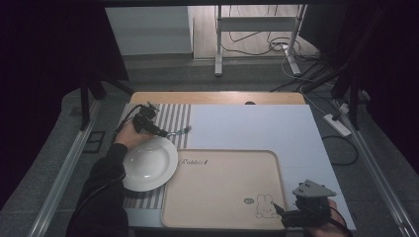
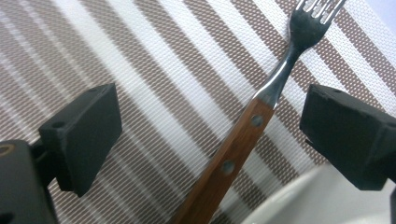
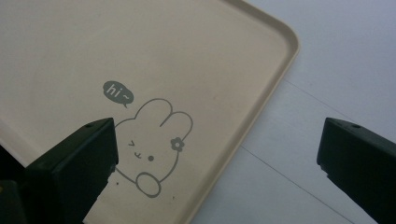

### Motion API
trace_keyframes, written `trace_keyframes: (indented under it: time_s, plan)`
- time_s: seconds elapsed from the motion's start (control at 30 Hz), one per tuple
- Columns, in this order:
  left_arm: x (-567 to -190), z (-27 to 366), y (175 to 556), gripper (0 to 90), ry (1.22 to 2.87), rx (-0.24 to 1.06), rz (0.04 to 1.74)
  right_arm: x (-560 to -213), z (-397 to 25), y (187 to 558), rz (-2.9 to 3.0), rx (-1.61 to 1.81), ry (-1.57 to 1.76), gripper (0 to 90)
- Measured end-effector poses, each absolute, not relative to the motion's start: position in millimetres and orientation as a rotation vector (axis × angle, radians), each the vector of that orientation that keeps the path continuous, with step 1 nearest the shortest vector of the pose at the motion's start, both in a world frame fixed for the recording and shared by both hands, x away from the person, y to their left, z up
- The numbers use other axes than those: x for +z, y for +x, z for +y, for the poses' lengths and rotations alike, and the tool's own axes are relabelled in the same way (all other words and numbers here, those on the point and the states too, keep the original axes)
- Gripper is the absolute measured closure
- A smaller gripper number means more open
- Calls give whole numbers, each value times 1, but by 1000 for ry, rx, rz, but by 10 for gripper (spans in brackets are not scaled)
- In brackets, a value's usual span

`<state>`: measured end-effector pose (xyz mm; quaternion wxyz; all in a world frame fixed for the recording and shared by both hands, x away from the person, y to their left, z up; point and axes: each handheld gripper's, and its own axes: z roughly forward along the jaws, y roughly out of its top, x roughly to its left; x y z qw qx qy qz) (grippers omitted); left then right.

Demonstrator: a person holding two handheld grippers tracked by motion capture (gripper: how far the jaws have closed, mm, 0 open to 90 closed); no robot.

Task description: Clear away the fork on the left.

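Observation:
A fork (image 1: 179,132) with a wooden handle lies on the striped placemat (image 1: 173,116), just beyond a white deep plate (image 1: 148,163). My left gripper (image 1: 160,131) is over the fork's handle. In the left gripper view its jaws stand wide apart either side of the fork (image 2: 247,130), not touching it, with the plate's rim (image 2: 317,200) at the bottom right. A beige tray (image 1: 222,187) with a rabbit drawing (image 1: 266,206) lies in front. My right gripper (image 1: 284,215) hovers open over the tray's near right corner (image 3: 140,56), above the rabbit drawing (image 3: 149,144).
The pale blue table top (image 1: 247,128) stretches behind and right of the tray. A wooden edge (image 1: 217,97) marks the far side. Beyond it stand metal frame legs (image 1: 218,44) and loose cables; a power strip (image 1: 337,124) lies on the floor at right.

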<state>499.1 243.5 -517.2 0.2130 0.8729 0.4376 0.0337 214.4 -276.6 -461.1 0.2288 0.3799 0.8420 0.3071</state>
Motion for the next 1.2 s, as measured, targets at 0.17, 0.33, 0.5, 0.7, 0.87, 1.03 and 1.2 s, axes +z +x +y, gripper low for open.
trace_keyframes:
  time_s: [0.17,0.33,0.5,0.7,0.87,1.03,1.2]
  plan:
    - [-521,233,502,127,2497,141,1205,-462,-276,215,2321,843,1045,0]
    - [-518,236,499,299,2519,163,1152,-461,-277,215,2325,842,1046,0]
    - [-516,246,497,629,2509,170,1133,-461,-276,215,2325,837,1048,0]
    - [-515,245,493,774,2540,158,1071,-461,-276,215,2327,837,1047,0]
    - [-515,249,495,779,2523,140,1068,-461,-276,215,2326,839,1048,0]
    - [-513,255,497,779,2517,157,1079,-461,-277,215,2327,839,1050,0]
    - [-504,263,499,779,2502,179,1090,-461,-277,215,2325,842,1055,0]
